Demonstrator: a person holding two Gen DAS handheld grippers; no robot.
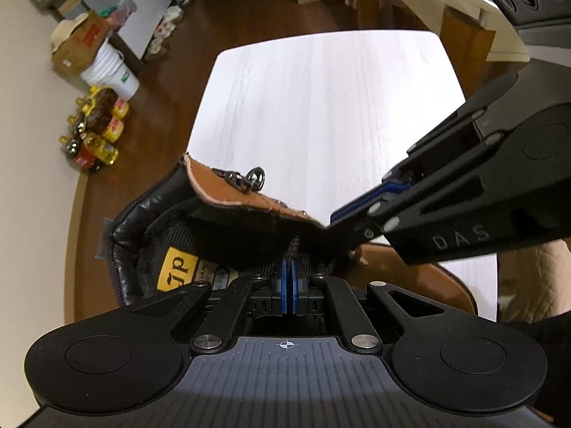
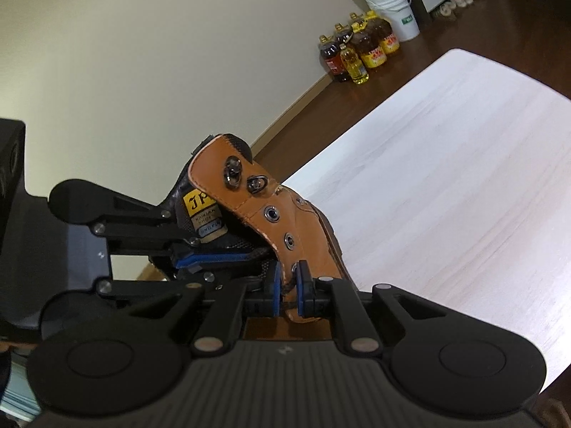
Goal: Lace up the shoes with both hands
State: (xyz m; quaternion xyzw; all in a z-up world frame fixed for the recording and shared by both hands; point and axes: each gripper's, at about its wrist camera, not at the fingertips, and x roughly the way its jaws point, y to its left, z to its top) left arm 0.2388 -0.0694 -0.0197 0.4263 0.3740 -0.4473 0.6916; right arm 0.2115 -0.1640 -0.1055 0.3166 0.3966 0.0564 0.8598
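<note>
One boot point(image 2: 303, 221), tan leather, at 6 o'clock on one white table point(image 2: 464, 178). Two grippers: left gripper point(image 1: 289, 278), right gripper point(image 2: 288, 285). On the boot flap three round eyelets point(image 2: 273, 213), one hook point(image 2: 233, 174), one D-ring point(image 2: 257, 182). One yellow tongue label point(image 2: 196, 203). One white bucket point(image 2: 396, 3) at 1 o'clock, roughly six oil bottles point(image 2: 360, 46) beside it, one cardboard box point(image 1: 80, 44) on top

Two wrist fisheyes, each looking down along its fingers, close on shared boot point(image 1: 228, 210) and white table point(image 2: 446, 185)
</note>
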